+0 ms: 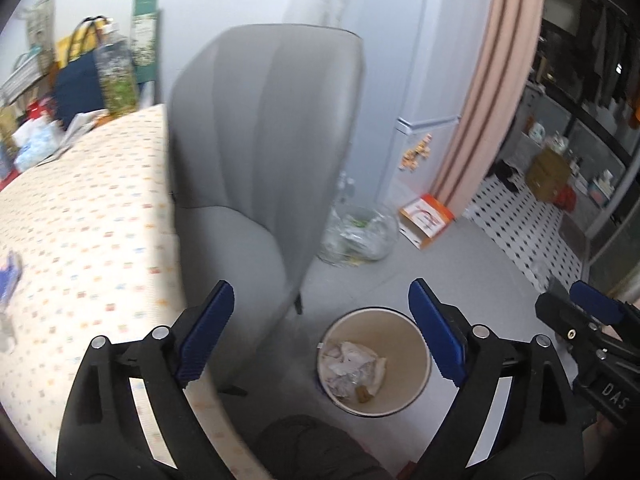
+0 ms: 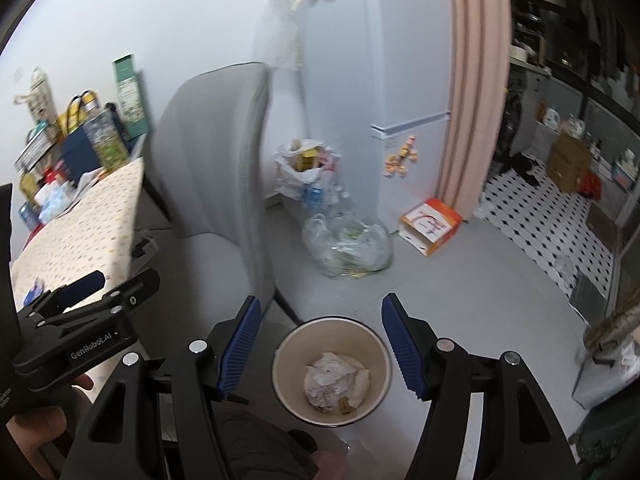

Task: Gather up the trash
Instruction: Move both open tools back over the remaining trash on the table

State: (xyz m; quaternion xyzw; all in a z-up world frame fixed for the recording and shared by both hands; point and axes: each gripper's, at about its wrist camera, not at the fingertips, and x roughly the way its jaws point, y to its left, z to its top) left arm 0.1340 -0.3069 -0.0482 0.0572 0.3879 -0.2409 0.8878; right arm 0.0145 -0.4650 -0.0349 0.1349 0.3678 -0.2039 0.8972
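A cream trash bin [image 1: 416,376] stands on the grey floor below both grippers, also in the right wrist view [image 2: 288,376]. It holds crumpled white paper and foil [image 1: 354,368] [image 2: 334,382]. My left gripper [image 1: 322,334] is open and empty, above the bin and the chair's edge. My right gripper [image 2: 320,344] is open and empty, directly over the bin. The right gripper shows at the right edge of the left wrist view [image 1: 592,320]; the left one shows at the left of the right wrist view [image 2: 80,316]. A small blue item [image 1: 10,276] lies on the table at left.
A grey chair [image 1: 264,152] stands between the patterned table [image 1: 88,216] and the bin. A clear bag of bottles [image 2: 346,244], a white bag [image 2: 300,164] and an orange-white box [image 2: 430,224] sit by the fridge [image 2: 400,80]. Clutter fills the table's far end [image 1: 60,92].
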